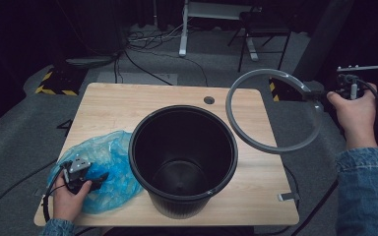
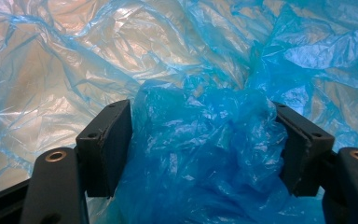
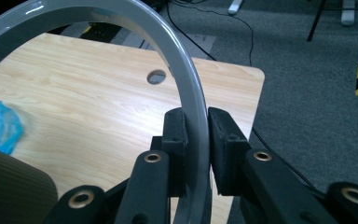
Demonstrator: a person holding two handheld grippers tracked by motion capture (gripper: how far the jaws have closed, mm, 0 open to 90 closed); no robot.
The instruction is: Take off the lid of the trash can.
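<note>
Pale wood grain covers the table [image 1: 128,105], a rounded slab with a small cable hole [image 1: 209,100] near its far edge. On it, near the person's side, stands the black bin [image 1: 183,160], a round, ribbed plastic tub, matte outside, faintly glossy in its empty bottom.

Held up over the table's far right corner is the grey ring [image 1: 275,110], a smooth, glossy hoop of hard plastic, apart from the bin and tilted. The right gripper [image 1: 347,88] has it by the rim: in the right gripper view, its black jaws are clamped flat on either side of the ring's [image 3: 186,88] band.

Left of the bin, touching its wall, lies the blue bag [image 1: 101,167], a thin, crinkled, translucent film bunched in a loose heap on the wood. The left gripper [image 1: 81,176] rests on that heap. In the left gripper view its jaws stand apart with a thick wad of the bag [image 2: 205,154] filling the gap between them; the pads touch the plastic at both sides but have not yet pinched down.

The step in hand looks like lining the bin: the ring has been taken off and kept clear, and the bag is being picked up. Next, I judge, the left jaws need to close on a small fold rather than the whole wad, lift it, and find the bag's mouth so it can be spread over the bin's rim. Film this slippery and limp will likely sag and cling, so the ring should wait aside until the edge is draped all round.
</note>
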